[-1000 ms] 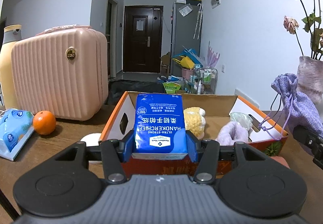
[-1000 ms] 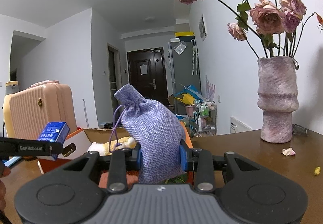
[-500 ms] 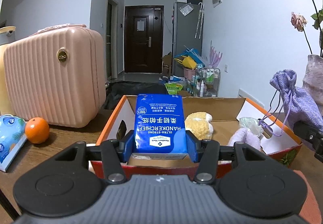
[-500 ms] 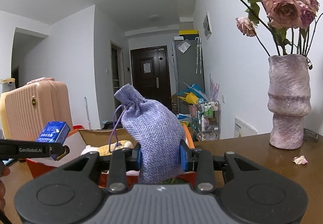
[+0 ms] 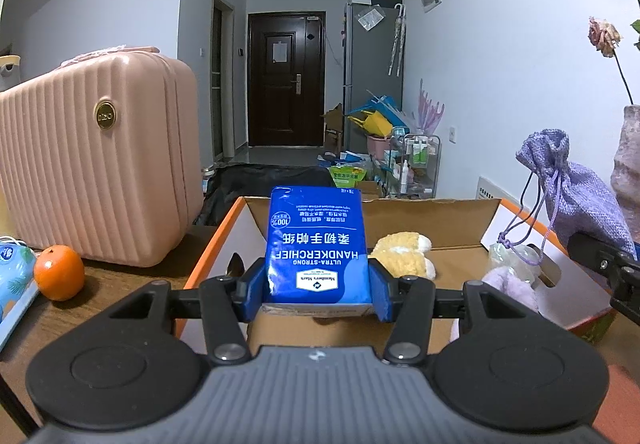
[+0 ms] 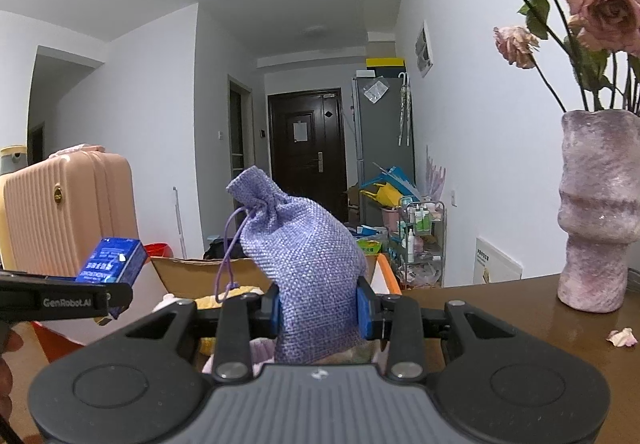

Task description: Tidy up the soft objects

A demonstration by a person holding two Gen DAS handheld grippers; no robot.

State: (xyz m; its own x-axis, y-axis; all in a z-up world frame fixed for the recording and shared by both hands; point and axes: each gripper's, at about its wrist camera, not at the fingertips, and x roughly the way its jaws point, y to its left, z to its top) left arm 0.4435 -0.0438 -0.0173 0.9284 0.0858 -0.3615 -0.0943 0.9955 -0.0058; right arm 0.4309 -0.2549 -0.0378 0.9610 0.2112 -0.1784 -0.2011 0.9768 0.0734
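The blue handkerchief pack, clamped in the left hand-held gripper above the open cardboard box, and the purple drawstring pouch, pinched by the right hand-held gripper over it, could collide if released together.

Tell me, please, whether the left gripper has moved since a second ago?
Yes. The left gripper has moved forward over the box: the near box wall has slipped beneath it, and the suitcase looms larger.

One blue tissue pack sits between the left claw's fingers, one purple drawstring pouch between the right's. Ahead of the left claw: one cardboard box, one yellow plush, one orange, one pink suitcase.
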